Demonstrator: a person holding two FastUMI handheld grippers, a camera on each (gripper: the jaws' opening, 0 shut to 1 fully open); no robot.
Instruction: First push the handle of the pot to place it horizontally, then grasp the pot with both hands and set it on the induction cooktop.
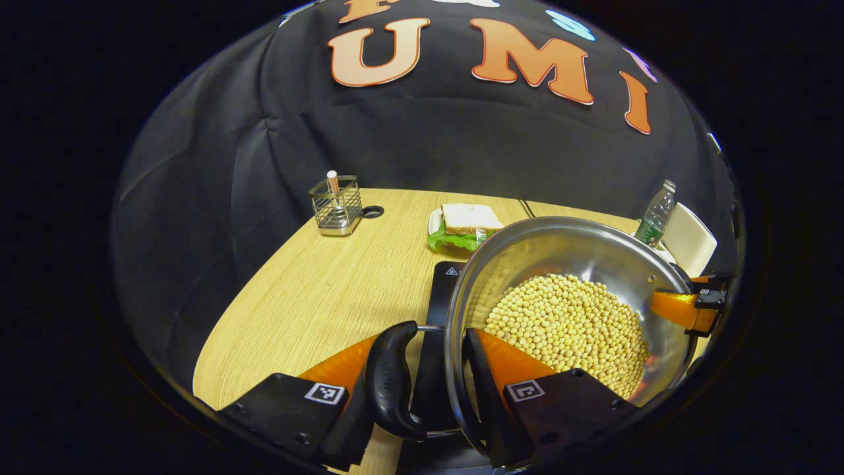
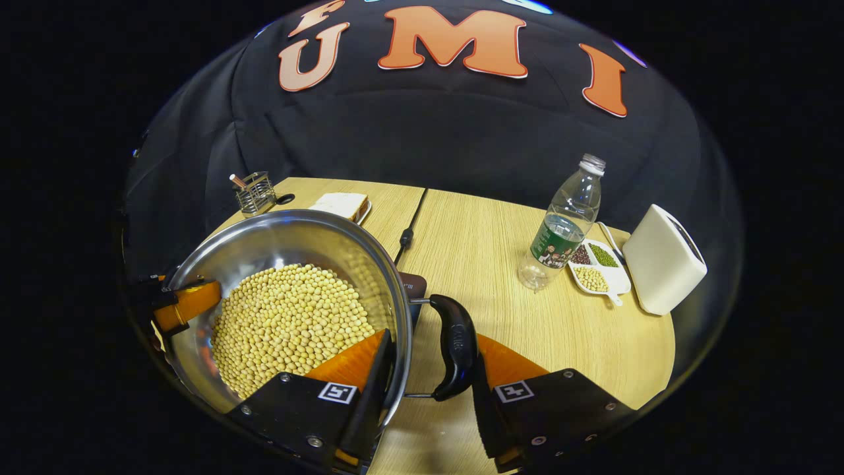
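A steel pot holding soybeans hangs over the black induction cooktop; whether it rests on the cooktop I cannot tell. My left gripper is shut on the pot's black side handle and rim, one finger outside the handle and one inside the pot. In the right gripper view, my right gripper is shut the same way on the opposite handle of the pot, with a corner of the cooktop showing beyond the rim. Each gripper shows across the pot in the other's view.
On the wooden table stand a water bottle, a white box and a small dish of beans on the right. A wire holder and a sandwich on a plate sit at the back. A cable runs to the cooktop.
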